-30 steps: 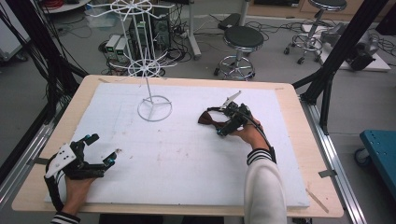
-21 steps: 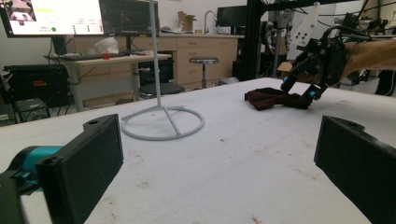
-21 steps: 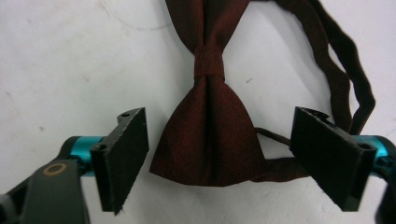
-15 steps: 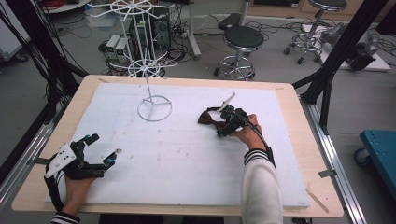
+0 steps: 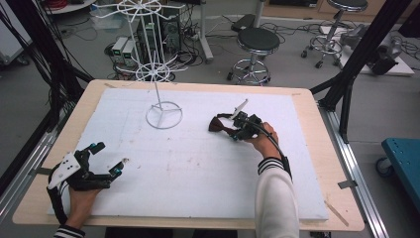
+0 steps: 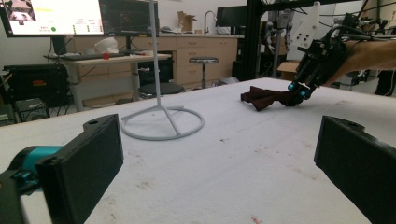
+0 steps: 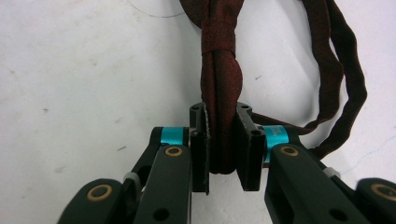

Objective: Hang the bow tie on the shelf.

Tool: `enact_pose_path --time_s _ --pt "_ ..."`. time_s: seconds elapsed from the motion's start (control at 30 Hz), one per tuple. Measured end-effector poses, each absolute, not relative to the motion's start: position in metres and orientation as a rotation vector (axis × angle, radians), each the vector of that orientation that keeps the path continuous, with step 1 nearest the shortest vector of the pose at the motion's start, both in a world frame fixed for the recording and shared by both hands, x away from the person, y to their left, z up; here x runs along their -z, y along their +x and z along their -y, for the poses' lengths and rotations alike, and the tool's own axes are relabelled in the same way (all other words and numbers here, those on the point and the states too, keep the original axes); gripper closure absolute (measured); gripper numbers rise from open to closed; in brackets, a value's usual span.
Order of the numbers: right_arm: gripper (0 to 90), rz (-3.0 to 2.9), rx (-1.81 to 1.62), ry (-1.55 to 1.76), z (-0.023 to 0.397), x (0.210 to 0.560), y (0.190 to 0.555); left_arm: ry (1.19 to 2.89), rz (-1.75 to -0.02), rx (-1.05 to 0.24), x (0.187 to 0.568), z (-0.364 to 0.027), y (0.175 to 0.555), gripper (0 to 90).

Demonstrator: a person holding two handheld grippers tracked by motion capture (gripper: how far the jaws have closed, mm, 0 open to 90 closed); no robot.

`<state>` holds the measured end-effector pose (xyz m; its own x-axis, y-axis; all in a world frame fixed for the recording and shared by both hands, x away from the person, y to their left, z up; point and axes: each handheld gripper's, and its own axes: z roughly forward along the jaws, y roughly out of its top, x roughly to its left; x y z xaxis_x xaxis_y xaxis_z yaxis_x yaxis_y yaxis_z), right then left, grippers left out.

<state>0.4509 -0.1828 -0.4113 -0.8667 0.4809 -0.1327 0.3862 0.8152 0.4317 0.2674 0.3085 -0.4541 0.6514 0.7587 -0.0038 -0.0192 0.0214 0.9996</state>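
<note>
One dark red bow tie (image 5: 220,124) lies on the white foam sheet (image 5: 198,168) that covers the table (image 5: 317,148), right of the middle and well apart from the single white wire stand (image 5: 163,115), whose ring base rests on the sheet toward the far left. There are two hand-held grippers. The right hand-held gripper (image 5: 236,130) has just been closing its jaws, and they now pinch one wing of the bow tie: in the right gripper view the folded fabric (image 7: 223,116) stands squeezed between the two black pads, with the centre knot just beyond them and one thin strap (image 7: 348,93) looping off to the side on the sheet. In the left gripper view the same grip shows from afar, the tie (image 6: 264,97) lying flat with the right gripper's tips (image 6: 299,91) down on its near end. The left hand-held gripper (image 5: 106,158) rests at the near left corner of the sheet, its two jaws spread wide with nothing between them. Behind the table stand two round stools (image 5: 257,42) on the floor
</note>
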Motion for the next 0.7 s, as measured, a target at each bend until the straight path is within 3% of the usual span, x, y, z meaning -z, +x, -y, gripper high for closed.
enact_pose_path --time_s 0.7 --pt "78.7 -2.730 -0.724 0.656 0.189 0.392 0.439 1.431 -0.671 -0.666 0.454 -0.310 0.268 1.7"
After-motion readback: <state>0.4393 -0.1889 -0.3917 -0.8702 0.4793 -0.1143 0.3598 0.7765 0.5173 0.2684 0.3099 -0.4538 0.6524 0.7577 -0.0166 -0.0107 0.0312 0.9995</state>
